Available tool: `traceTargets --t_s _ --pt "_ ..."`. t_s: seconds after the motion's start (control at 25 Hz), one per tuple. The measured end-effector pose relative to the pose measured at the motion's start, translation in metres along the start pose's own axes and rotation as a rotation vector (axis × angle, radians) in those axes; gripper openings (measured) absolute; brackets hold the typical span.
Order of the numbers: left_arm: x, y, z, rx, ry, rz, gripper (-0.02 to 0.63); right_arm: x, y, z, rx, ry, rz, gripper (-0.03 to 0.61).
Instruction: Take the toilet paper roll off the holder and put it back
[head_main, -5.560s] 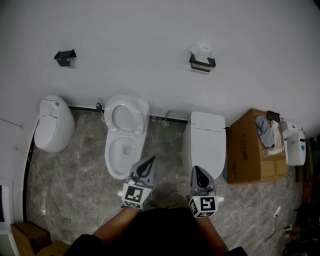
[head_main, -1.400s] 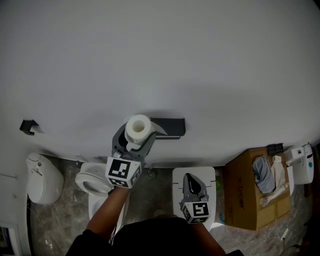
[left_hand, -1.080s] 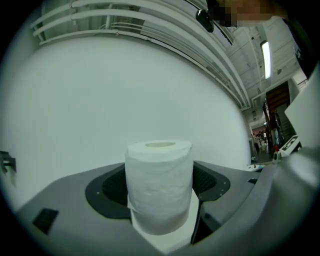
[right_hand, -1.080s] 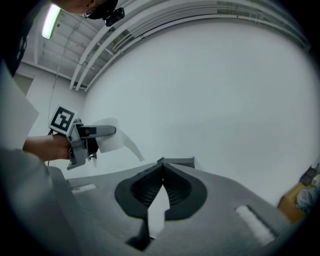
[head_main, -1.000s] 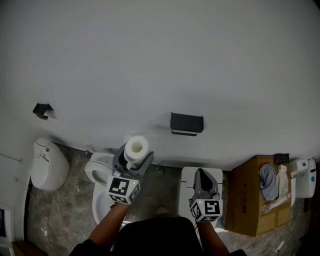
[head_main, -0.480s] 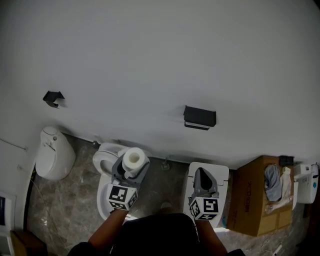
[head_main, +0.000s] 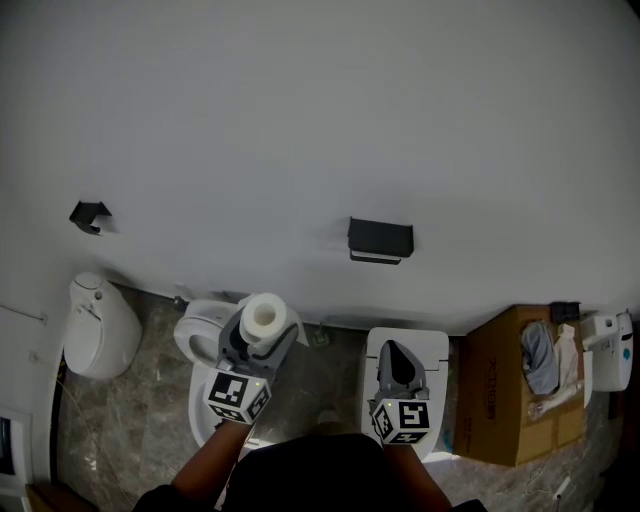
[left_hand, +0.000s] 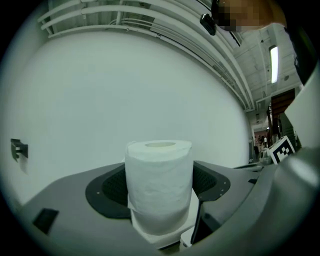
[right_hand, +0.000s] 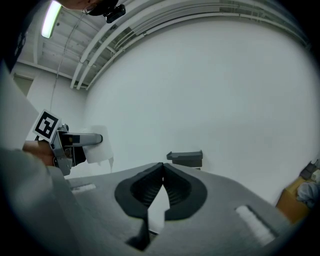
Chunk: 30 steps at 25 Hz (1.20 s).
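A white toilet paper roll (head_main: 263, 319) (left_hand: 159, 185) stands upright between the jaws of my left gripper (head_main: 256, 332), which is shut on it and held away from the wall, over an open toilet. The dark holder (head_main: 380, 240) (right_hand: 186, 158) sits empty on the white wall, up and to the right of the roll. My right gripper (head_main: 395, 362) (right_hand: 162, 166) is shut with nothing in it, low over a closed toilet. In the right gripper view the left gripper with the roll (right_hand: 97, 145) shows at the left.
An open toilet (head_main: 205, 345), a closed toilet (head_main: 425, 345) and a rounded white unit (head_main: 95, 325) stand along the wall. A cardboard box (head_main: 505, 400) with cloth on it sits at the right. A second dark holder (head_main: 88, 215) (left_hand: 18, 148) hangs at the left.
The roll came off the holder in my left gripper and dropped away from the wall. In the last half second it has barely shifted; the right gripper stays put.
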<state>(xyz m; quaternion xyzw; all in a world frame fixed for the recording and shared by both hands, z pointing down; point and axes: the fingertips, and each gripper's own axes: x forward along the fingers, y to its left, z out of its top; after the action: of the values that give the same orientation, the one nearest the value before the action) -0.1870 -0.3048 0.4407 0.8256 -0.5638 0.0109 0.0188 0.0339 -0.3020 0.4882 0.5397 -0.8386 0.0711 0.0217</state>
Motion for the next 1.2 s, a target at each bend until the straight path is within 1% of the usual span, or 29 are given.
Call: traceTargets --t_s 0.16,0.36,0.52,0.68,0.76,0.88,1.0,1.08,1.2 --pt "0.037 -0.022 0.028 0.031 -0.053 -0.069 0.362 0.003 -0.022 0.003 0.001 -0.012 -0.023 -0.002" --pt "0.101 -0.049 0.057 0.064 -0.109 -0.148 0.36 0.008 -0.055 0.006 -0.008 -0.003 -0.055 -0.002" --pt "0.155 -0.066 0.065 0.109 -0.128 -0.198 0.36 0.013 -0.08 0.005 -0.007 -0.007 -0.076 -0.002" --pt "0.202 -0.072 0.069 0.106 -0.143 -0.229 0.36 0.018 -0.096 -0.002 0.0 0.007 -0.098 -0.002" --pt "0.226 -0.073 0.067 0.11 -0.143 -0.245 0.36 0.019 -0.099 -0.002 -0.001 0.011 -0.104 -0.002" --pt "0.262 -0.075 0.057 0.139 -0.135 -0.263 0.36 0.021 -0.105 -0.005 -0.001 0.02 -0.107 -0.002" --pt "0.296 -0.078 0.038 0.16 -0.101 -0.281 0.36 0.023 -0.115 -0.008 0.011 0.03 -0.124 -0.002" --pt "0.315 -0.078 0.02 0.168 -0.062 -0.273 0.36 0.023 -0.122 -0.008 0.018 0.032 -0.137 -0.002" --pt "0.335 -0.073 -0.003 0.177 -0.008 -0.238 0.36 0.019 -0.134 -0.012 0.013 0.05 -0.159 -0.002"
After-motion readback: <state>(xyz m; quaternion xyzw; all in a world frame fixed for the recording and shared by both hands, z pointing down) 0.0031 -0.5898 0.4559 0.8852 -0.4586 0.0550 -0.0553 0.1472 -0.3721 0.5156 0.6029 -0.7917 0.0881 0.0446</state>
